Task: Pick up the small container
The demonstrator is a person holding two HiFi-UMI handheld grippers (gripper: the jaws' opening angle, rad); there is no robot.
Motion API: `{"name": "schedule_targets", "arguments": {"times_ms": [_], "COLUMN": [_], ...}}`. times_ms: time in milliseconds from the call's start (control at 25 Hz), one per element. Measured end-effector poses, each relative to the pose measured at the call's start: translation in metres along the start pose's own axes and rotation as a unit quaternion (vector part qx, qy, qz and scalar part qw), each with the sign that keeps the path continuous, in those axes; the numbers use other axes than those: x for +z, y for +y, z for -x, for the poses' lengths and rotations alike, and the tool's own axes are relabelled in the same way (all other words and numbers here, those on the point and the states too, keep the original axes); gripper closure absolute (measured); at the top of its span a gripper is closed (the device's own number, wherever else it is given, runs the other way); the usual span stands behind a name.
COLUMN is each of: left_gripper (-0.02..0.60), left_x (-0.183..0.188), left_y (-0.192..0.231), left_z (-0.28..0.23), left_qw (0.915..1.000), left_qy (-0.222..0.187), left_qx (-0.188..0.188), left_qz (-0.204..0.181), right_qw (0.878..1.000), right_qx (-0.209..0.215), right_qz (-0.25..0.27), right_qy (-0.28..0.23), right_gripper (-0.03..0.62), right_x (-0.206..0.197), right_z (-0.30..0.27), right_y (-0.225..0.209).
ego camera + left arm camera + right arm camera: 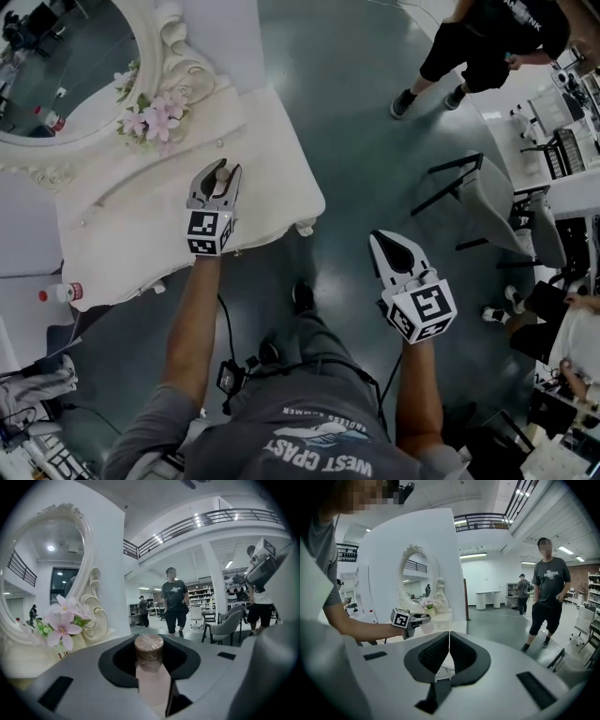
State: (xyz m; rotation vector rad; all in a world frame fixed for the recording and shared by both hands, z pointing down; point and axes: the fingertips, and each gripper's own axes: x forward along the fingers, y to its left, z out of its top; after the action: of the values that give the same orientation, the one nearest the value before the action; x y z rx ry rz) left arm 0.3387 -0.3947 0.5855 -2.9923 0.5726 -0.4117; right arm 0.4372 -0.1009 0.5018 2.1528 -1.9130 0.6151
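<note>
As claw (222,174) grips container (149,654), WEST COAST shirt (319,446)

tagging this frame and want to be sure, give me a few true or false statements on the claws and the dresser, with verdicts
1. The left claw is closed on the small pale pink container with a brown cap. True.
2. The right claw holds a bottle. False: its jaws are together with nothing between them.
3. The right claw hangs over the white ornate dresser. False: it is over the dark floor, beside the dresser.
4. Pink flowers sit at the edge of the oval white-framed mirror. True.
</note>
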Motion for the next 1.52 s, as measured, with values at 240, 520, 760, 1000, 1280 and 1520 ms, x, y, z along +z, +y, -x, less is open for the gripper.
{"name": "schedule_targets", "arguments": {"times_ms": [240,520,760,1000,1280,1520], "left_gripper": [0.451,0.451,0.452,0.451,0.451,0.451], "left_x": [0.045,0.102,0.132,0.154,0.156,0.152], "left_y": [0.006,0.017,0.026,0.042,0.063,0.074], "left_z": [0.059,0.142,0.219,0.298,0.389,0.463], "left_qw": [0.9995,0.9985,0.998,0.996,0.9938,0.9934], "left_qy": [-0.019,-0.036,-0.026,-0.03,-0.032,-0.031], "left_qx": [-0.007,-0.002,-0.005,0.009,0.045,0.068], "left_qz": [-0.023,-0.041,-0.057,-0.083,-0.097,-0.087], "right_qw": [1.0,0.997,0.993,0.984,0.975,0.965], "right_qx": [0.014,0.032,0.06,0.089,0.126,0.161], "right_qz": [0.019,0.046,0.067,0.105,0.136,0.162], "right_qy": [-0.021,-0.045,-0.07,-0.114,-0.125,-0.128], "right_gripper": [0.567,0.567,0.568,0.568,0.568,0.568], "right_x": [0.023,0.056,0.087,0.129,0.15,0.159], "right_z": [0.008,0.031,0.04,0.042,0.034,0.027], "right_y": [0.032,0.069,0.107,0.162,0.231,0.291]}}
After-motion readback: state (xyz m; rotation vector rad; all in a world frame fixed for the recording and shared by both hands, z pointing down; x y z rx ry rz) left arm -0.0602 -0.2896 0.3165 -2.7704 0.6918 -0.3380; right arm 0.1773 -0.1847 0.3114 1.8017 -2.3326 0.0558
